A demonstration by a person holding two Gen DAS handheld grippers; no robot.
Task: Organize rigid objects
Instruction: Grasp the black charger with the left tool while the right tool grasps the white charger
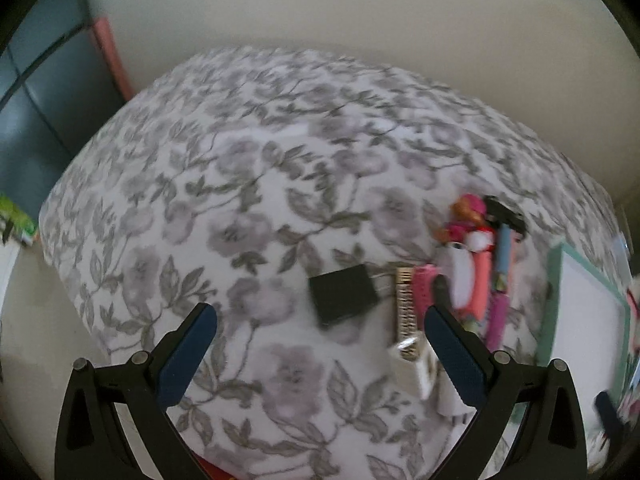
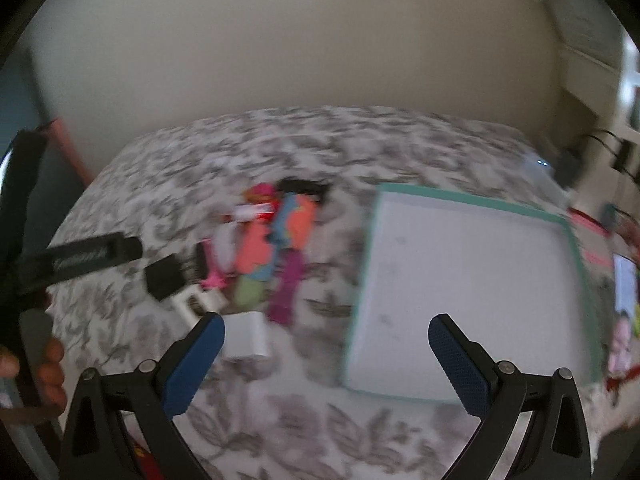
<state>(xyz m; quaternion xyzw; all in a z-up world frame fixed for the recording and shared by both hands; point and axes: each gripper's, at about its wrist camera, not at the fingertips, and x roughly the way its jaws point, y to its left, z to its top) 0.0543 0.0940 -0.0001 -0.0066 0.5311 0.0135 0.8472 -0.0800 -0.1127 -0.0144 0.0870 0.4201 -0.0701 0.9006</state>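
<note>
Both tools hang above a tabletop covered by a grey floral cloth (image 1: 248, 152), and both frames are blurred. The left tool (image 1: 320, 320) has its blue-padded fingers (image 1: 188, 356) spread wide with nothing between them. The right tool (image 2: 326, 330) is likewise spread wide and holds nothing.

In the left wrist view a black square box (image 1: 343, 298) lies flat on the cloth just ahead of the left tool. Just to its right lies a beige comb-like strip (image 1: 405, 304) beside a pink comb (image 1: 423, 284), and nearer the camera a white block (image 1: 426, 372). Beyond these sits a tight cluster of coloured pens and small toys (image 1: 486, 256), touching one another; single items cannot be told apart in the blur.

In the right wrist view a shallow tray with a teal rim (image 2: 576, 248) and a bare white floor lies flat on the cloth, to the right of the cluster (image 2: 276, 240) and apart from it. A white block (image 2: 246, 334) lies just beside the right tool's left finger. At the left edge a hand (image 2: 50, 372) grips a dark handle.
</note>
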